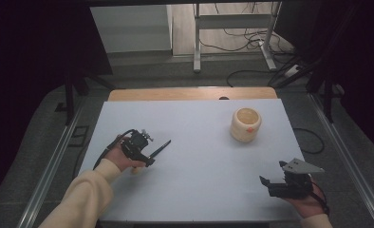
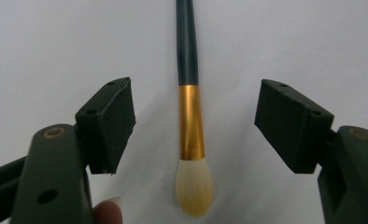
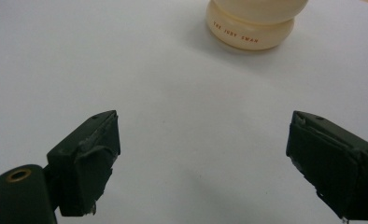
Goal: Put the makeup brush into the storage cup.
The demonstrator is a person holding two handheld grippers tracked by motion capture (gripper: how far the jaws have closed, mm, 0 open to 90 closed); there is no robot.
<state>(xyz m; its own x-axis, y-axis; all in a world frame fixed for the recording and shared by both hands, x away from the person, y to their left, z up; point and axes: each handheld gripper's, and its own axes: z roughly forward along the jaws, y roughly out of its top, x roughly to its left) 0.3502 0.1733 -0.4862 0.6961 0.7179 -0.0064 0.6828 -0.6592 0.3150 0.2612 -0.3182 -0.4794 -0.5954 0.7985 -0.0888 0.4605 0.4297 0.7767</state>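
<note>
Brush on table, left gripper straddling it, not gripped

Table [image 1: 199, 190] white, takes up most of the high view; cream pot [image 1: 246, 124] sits toward its far right, upright, opening up, well apart from both grippers; the pot's base with small lettering shows at the top of the right gripper view [image 3: 250, 28]; right gripper [image 1: 270, 183] at near right of the table, held in a hand, fingers spread wide, bare table between them; left gripper [image 1: 147, 154] at near left, fingers spread, brush between them but neither pad touching it; brush [image 2: 190, 116] lies flat on the table: dark handle pointing away from the gripper, gold ferrule mid-gap, pale bristle head nearest the camera; fingertip of the person's hand [image 2: 108, 211] shows beside the left jaw
</note>
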